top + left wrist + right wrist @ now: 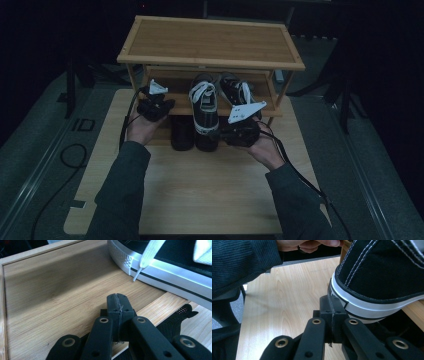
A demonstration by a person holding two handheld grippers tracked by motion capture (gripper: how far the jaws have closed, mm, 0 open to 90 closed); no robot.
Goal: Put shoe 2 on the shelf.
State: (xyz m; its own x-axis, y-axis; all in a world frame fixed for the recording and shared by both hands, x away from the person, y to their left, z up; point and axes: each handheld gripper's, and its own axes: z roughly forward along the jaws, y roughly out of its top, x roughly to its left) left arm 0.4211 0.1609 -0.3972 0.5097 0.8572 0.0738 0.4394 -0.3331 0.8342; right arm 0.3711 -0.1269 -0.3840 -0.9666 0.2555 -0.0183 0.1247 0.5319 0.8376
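Observation:
A black-and-white sneaker (205, 107) lies on the lower shelf (177, 107) of a wooden shoe rack, its heel hanging over the front edge. My right gripper (219, 134) is shut with nothing between its jaws. In the right gripper view its tips (332, 306) sit right at the white sole of the sneaker's heel (382, 277). My left gripper (169, 104) is also shut and holds nothing. The left gripper view has its tips (117, 302) over the bare shelf board (62, 290), apart from the sneaker's toe (160, 262) and a dangling white lace (147, 256).
A second sneaker (235, 90) sits further back on the same shelf. A dark shoe (182, 132) stands on the table under the shelf. The rack's top board (210, 40) overhangs the shelf. The light wooden table (200, 190) stretches toward the person.

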